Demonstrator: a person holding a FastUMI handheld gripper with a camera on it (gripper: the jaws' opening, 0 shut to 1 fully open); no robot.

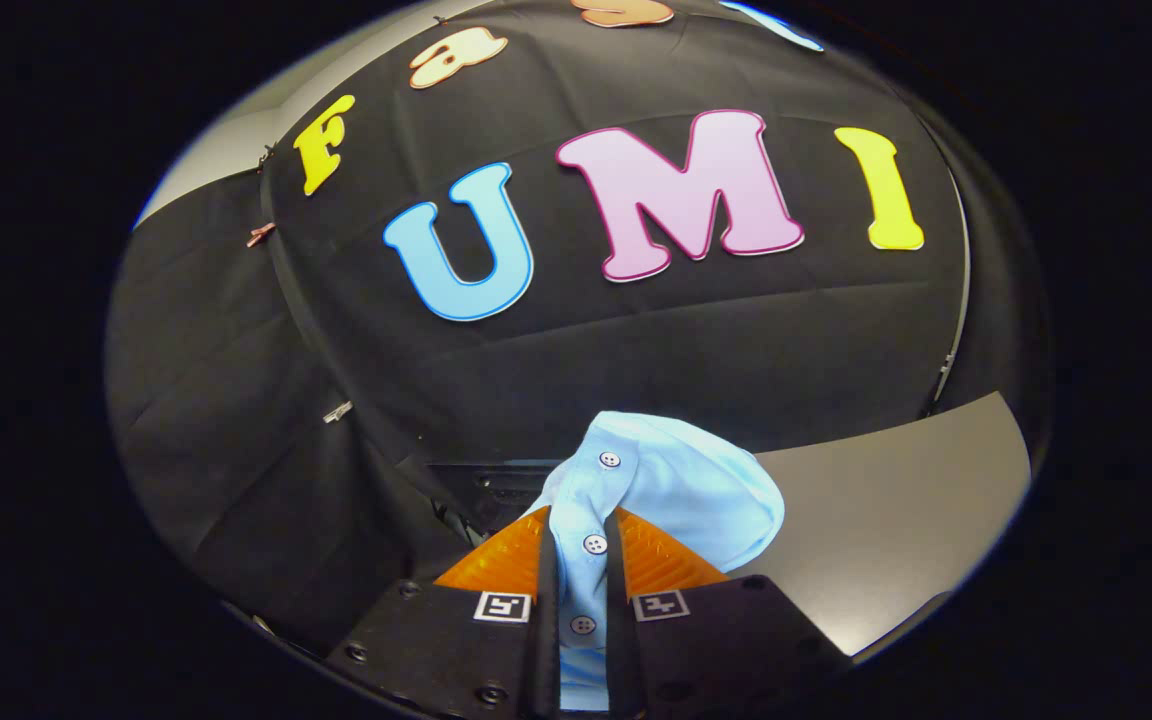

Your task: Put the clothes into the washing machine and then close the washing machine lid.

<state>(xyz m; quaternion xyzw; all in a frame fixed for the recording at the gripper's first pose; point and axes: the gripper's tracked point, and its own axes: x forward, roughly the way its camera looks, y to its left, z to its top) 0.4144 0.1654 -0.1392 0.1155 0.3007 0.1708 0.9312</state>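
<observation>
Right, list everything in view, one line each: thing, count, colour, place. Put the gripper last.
shirt: one, light blue, clamped between the jaws and bunched up just ahead of them; its button strip runs down the gap.
buttons: three, white, in a row along the strip between the fingers.
surface: one, grey, beyond the fingers to the right of the shirt.
dark object: one, black, just behind the shirt to its left; too hidden to tell what it is.
cloth wall: one, black, behind everything.
clips: two small ones, metal-coloured, on the cloth to the left.
gripper: one, jaws closed on the shirt, both fingers pressing it.
</observation>
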